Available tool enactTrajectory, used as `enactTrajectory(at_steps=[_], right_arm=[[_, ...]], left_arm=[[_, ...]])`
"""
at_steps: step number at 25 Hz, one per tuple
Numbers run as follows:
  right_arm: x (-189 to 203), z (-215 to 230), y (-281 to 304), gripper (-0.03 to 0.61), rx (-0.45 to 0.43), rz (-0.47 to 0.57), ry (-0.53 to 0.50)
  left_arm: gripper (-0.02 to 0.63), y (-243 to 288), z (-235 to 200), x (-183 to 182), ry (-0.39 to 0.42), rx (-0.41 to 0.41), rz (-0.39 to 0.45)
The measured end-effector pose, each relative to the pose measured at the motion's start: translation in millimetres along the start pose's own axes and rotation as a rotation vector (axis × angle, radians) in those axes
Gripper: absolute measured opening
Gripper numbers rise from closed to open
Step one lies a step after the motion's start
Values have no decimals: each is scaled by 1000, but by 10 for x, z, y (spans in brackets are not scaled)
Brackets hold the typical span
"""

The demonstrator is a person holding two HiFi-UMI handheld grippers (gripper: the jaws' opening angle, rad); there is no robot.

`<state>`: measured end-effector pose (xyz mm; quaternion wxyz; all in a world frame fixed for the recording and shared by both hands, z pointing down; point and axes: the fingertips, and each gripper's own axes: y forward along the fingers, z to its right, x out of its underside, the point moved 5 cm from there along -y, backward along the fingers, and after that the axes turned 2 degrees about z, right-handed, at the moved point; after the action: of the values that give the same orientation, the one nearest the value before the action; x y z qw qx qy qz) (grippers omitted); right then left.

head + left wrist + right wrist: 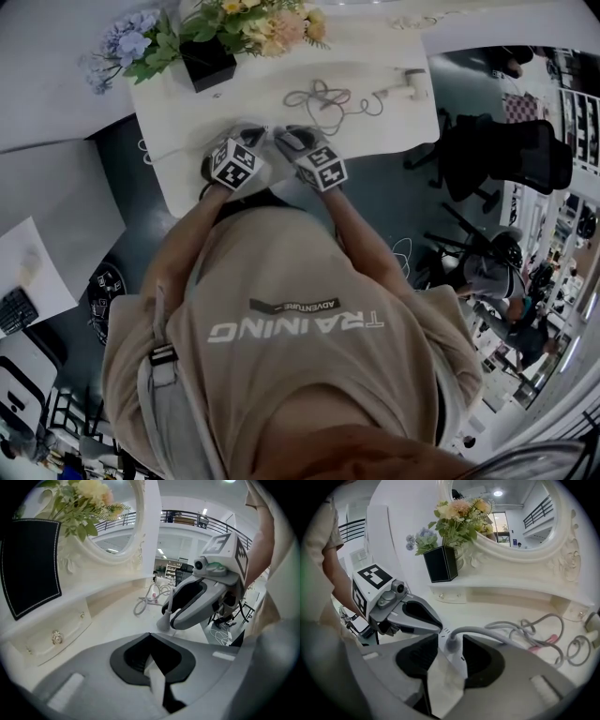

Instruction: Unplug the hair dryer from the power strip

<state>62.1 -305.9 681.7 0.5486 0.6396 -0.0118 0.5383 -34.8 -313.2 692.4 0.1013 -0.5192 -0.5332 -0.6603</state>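
Observation:
A white power strip (444,679) lies on the white dressing table (187,122) near its front edge. A grey plug (452,644) stands in it, and its grey cable (487,632) runs off right toward a loose coil (323,98) and the hair dryer (405,86). My right gripper (450,638) is open, its jaws on either side of the plug with small gaps showing. My left gripper (150,634) is shut, tips together, with the strip (157,679) showing beneath them. Seen from the right gripper view, the left gripper (439,629) has its tip down on the strip just beyond the plug.
A black square vase of flowers (206,61) stands at the table's back left, before an ornate mirror (511,517). Small drawers with a round knob (56,637) line the back. A black office chair (506,155) stands on the floor to the right.

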Motion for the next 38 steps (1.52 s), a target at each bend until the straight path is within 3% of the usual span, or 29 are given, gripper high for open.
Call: enactTrajectory(at_steps=[6,10,21,33,38], right_arm=[[-53,35,77,164,19,26,8],[-92,52,95,98,32,31,5],[-103,33,73,75,37,13,-26],[-239,51,-65,71,45,65,-50],[-415,64,-315,71,30,161,-1]], left_arm=[[6,5,3,-14,20,-8,-18],[6,1,7,-24,23,-5,-25],[6,0,-4,-21,7,0,-22],[6,12,-9,-23,12,-2,-25],[6,7,-3,-25,22,1,-27]])
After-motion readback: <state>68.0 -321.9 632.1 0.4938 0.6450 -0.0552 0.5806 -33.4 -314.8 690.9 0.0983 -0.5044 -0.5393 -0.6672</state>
